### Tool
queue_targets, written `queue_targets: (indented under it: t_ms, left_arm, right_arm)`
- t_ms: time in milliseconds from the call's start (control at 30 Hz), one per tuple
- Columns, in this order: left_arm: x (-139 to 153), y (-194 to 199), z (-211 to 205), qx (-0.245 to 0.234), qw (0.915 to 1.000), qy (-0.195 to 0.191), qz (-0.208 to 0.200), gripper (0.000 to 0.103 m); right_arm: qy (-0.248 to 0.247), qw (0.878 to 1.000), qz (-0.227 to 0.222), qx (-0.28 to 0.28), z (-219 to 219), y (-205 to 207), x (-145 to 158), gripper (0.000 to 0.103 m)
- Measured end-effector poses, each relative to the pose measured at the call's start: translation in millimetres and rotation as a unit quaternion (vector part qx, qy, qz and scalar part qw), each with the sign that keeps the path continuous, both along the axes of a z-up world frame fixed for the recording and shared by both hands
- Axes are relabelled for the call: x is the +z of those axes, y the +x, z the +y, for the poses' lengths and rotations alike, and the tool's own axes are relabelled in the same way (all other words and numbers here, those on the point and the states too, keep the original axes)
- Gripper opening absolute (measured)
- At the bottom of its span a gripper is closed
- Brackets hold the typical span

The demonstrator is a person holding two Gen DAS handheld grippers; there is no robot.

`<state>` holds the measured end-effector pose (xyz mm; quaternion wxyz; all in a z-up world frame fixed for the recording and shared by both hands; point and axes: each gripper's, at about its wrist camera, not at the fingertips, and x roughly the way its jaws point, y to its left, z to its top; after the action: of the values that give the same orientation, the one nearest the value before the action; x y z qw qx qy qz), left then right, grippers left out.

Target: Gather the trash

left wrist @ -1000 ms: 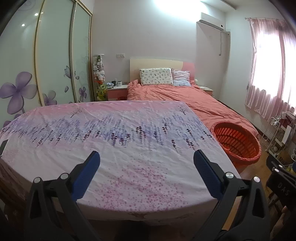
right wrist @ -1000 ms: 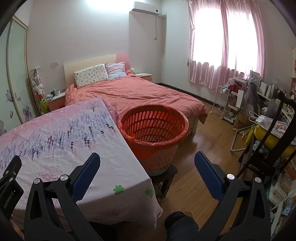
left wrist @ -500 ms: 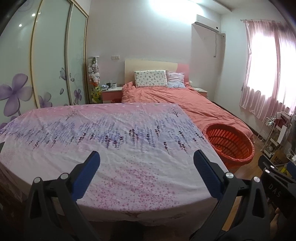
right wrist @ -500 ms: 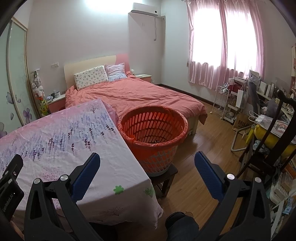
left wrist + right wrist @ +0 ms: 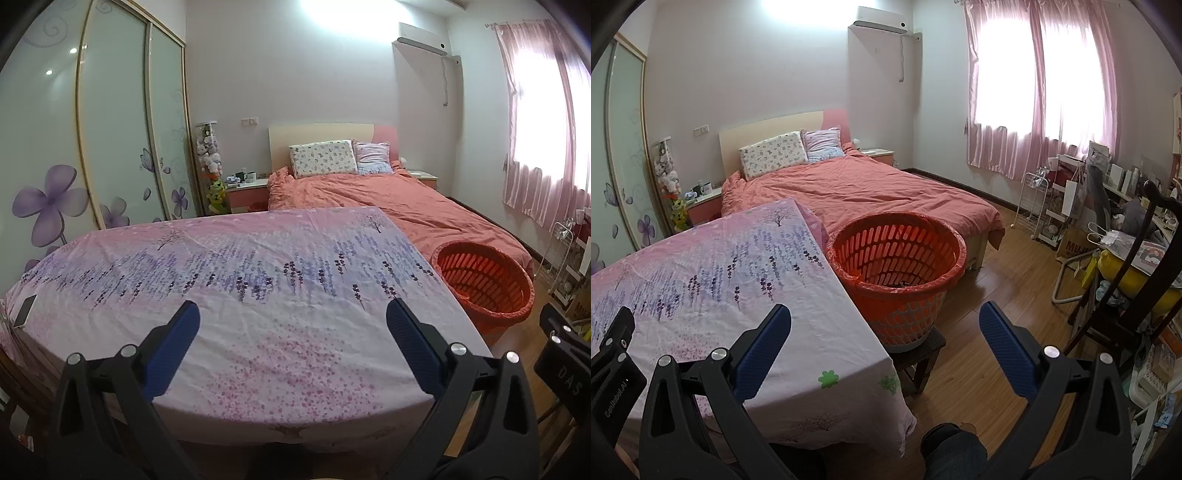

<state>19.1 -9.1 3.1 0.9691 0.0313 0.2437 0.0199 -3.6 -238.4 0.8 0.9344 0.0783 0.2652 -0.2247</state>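
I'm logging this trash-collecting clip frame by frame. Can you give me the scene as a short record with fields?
left gripper: open, empty
right gripper: open, empty
table: floral cloth, no trash visible on it
bin: orange lined basket on a dark stool beside the table
basket contents: small dark bits
other: phone on the table's left edge

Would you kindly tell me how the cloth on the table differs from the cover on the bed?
The table cloth is pale pink and printed with purple flower stems and small trees; the bed cover is plain salmon. The table cloth lies smooth and flat, while the bed cover is rumpled and creased. Both drape over the edges of what they cover.
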Motion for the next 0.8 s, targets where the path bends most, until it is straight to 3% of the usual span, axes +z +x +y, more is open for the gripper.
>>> queue_targets:
  t_ms: [800]
  left_arm:
    - [5.3,-3.7,0.7,-0.011,0.9998,-0.017,-0.002,0.099]
  right_arm:
    - [-0.008,1.0,-0.011,0.002,0.2,-0.9,9.5,0.101]
